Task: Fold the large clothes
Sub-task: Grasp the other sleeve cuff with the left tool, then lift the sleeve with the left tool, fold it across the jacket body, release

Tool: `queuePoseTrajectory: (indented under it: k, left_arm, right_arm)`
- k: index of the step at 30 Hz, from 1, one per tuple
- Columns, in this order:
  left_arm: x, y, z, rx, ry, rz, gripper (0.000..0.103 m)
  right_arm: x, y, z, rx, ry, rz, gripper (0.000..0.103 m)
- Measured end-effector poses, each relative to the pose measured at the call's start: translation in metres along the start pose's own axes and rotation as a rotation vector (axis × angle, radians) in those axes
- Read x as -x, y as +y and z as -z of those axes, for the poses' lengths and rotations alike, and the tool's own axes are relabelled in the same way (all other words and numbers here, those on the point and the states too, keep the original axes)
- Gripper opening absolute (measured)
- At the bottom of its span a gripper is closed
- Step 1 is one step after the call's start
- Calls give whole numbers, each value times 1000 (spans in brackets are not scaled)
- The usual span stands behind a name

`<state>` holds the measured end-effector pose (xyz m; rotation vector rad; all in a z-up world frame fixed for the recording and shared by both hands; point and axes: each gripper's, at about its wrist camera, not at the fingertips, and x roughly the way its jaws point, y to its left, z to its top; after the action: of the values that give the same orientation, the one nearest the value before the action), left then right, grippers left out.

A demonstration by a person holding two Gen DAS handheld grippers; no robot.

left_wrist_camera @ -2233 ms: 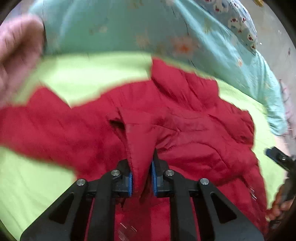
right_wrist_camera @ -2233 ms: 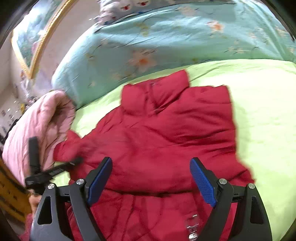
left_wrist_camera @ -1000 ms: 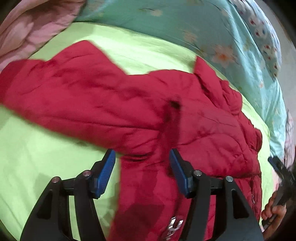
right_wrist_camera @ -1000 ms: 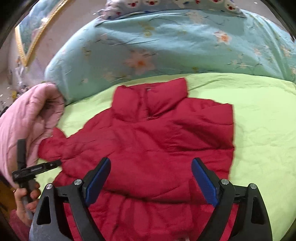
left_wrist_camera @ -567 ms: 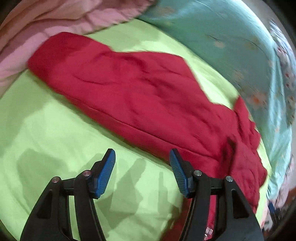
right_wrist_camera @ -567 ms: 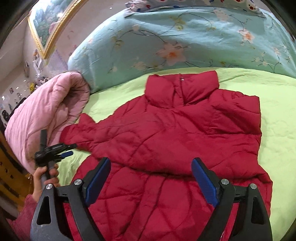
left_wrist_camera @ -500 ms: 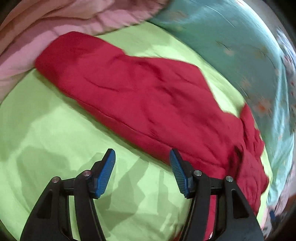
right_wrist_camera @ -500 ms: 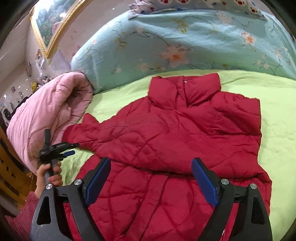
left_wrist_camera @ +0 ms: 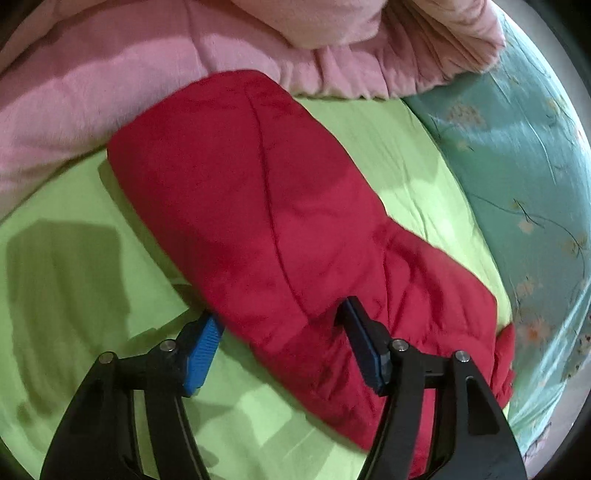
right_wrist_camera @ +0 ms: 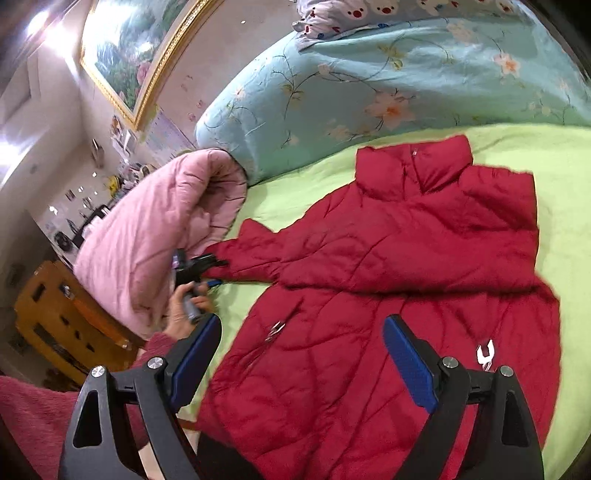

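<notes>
A red puffer jacket (right_wrist_camera: 388, 302) lies front-up on a lime green sheet (right_wrist_camera: 569, 192), collar toward the pillows. Its right-side sleeve is folded across the chest. Its other sleeve (left_wrist_camera: 258, 206) stretches out toward a pink quilt. My left gripper (left_wrist_camera: 284, 343) is open, its blue-padded fingers straddling that sleeve, one pad over the sheet, one over the red fabric. It also shows in the right wrist view (right_wrist_camera: 201, 267) at the sleeve's cuff. My right gripper (right_wrist_camera: 299, 358) is open and empty above the jacket's lower body.
A pink quilt (left_wrist_camera: 110, 74) is bunched just beyond the sleeve cuff. A teal floral duvet (right_wrist_camera: 388, 85) and a pillow (right_wrist_camera: 369, 11) lie behind the collar. A wooden piece of furniture (right_wrist_camera: 55, 314) stands off the bed's left side.
My left gripper let go of the jacket's middle, opened, and swung left along the outstretched sleeve to near its cuff. My right gripper stayed open and drew back slightly.
</notes>
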<state>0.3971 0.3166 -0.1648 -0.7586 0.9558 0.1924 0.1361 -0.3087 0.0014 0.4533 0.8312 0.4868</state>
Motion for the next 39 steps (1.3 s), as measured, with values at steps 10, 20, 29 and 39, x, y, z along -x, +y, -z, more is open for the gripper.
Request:
queuePoseTrajectory:
  k: [10,20,29,39]
  left_arm:
    - [18,-33,-6,-158,-125,-76,12]
    - [73,-72,23,-228,-226,49,7]
    - [120,-146,89,-392,-244,229,7]
    - [126,-223,170,-588,-154,352,6]
  right_arm:
    - [-18,0,26,-8,60,56,91]
    - [-11,-8,23,-29,19,70,91]
    - [4,-17,15,-66,-36,41,91]
    - [26,-39,10,-114,-123,71,91]
